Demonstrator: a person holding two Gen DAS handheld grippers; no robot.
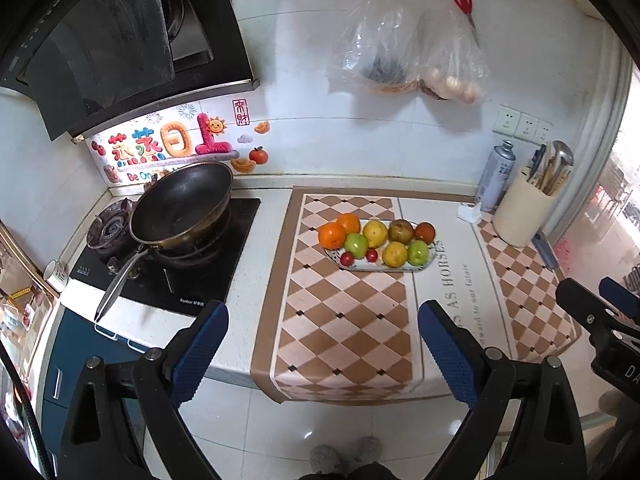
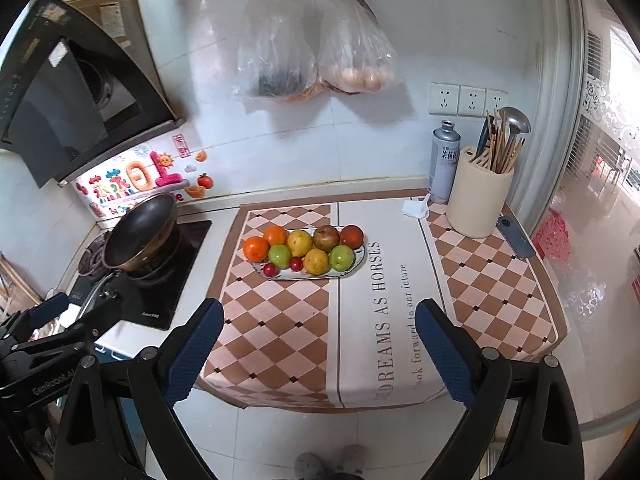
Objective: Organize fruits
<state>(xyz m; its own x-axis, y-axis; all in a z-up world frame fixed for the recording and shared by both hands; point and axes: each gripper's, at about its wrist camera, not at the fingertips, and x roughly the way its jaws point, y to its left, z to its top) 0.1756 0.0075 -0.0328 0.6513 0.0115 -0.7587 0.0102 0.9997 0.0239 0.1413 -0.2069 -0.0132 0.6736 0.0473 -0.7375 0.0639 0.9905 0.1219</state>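
Fruits (image 2: pixel 306 250) heaped on oval plate (image 2: pixel 358 265) mid-bench on checkered mat (image 2: pixel 280 320), wok (image 1: pixel 182 204) at left, utensil holder (image 2: pixel 478 200) and spray can (image 2: pixel 444 162) at right, left claw (image 1: pixel 322 354) and right claw (image 2: pixel 318 354) both spread wide, nothing held, well short of plate.

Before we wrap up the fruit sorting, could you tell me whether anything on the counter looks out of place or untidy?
The fruits sit tidily on the plate. Only a crumpled white tissue lies loose on the mat beside the spray can.
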